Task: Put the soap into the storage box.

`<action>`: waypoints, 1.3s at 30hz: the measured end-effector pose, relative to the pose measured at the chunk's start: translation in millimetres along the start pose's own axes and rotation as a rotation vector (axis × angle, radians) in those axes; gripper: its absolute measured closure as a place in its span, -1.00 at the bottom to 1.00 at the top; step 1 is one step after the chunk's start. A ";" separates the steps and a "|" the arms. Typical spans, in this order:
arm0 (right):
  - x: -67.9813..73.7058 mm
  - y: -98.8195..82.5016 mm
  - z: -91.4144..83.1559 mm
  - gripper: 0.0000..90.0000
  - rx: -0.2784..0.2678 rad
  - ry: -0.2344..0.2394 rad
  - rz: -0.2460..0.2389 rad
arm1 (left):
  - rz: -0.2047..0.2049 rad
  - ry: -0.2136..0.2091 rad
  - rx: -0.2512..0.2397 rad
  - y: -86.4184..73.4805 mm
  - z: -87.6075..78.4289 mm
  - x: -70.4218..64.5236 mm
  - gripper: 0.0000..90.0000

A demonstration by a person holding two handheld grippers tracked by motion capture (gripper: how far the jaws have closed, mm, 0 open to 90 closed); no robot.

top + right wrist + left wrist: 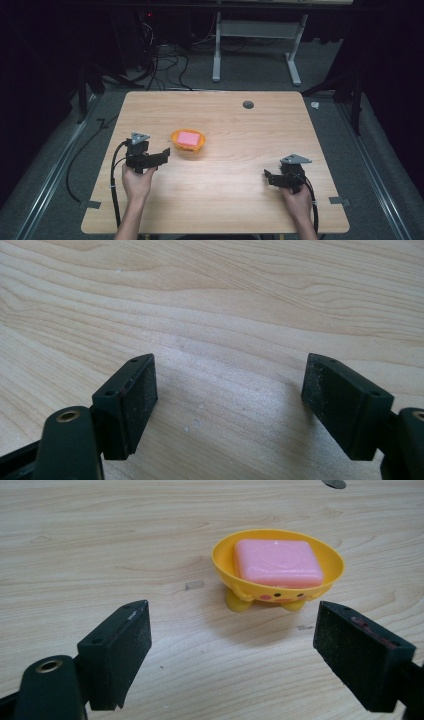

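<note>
A pink bar of soap (188,138) (278,563) lies in a small orange-yellow dish (188,146) (225,567) with little feet and a painted face, near the middle of the wooden table (235,200). My left gripper (164,154) (232,652) stands open just left of the dish, its jaws wide apart with nothing between them, the dish a short way ahead. My right gripper (267,177) (230,402) is open too, low over bare wood at the right front of the table.
A dark round grommet (248,104) (334,483) sits in the tabletop at the far side. Beyond the table are a white desk frame (255,45) and loose cables (165,60) on the grey floor. A small tape mark (194,585) lies near the dish.
</note>
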State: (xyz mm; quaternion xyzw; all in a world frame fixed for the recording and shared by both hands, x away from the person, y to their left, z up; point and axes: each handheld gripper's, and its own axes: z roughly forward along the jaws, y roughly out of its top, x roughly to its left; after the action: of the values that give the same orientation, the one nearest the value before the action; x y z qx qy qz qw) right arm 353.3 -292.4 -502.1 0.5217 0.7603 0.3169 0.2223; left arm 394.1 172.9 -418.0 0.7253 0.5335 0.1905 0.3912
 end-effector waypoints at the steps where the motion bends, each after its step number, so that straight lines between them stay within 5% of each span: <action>1: 0.0 0.0 0.0 -0.49 0.000 0.000 0.000 | -0.002 -0.001 -0.001 -1.6 -1.3 0.9 -0.64; 39: 0.2 0.0 0.0 -0.49 0.001 -0.002 -0.002 | -0.030 0.014 -0.007 -32.2 -18.7 14.0 -0.65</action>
State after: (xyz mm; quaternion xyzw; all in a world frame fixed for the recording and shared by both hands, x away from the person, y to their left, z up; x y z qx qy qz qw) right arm 353.2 -292.2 -502.1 0.5212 0.7609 0.3156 0.2232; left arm 366.0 196.6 -433.2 0.7144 0.5464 0.1913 0.3930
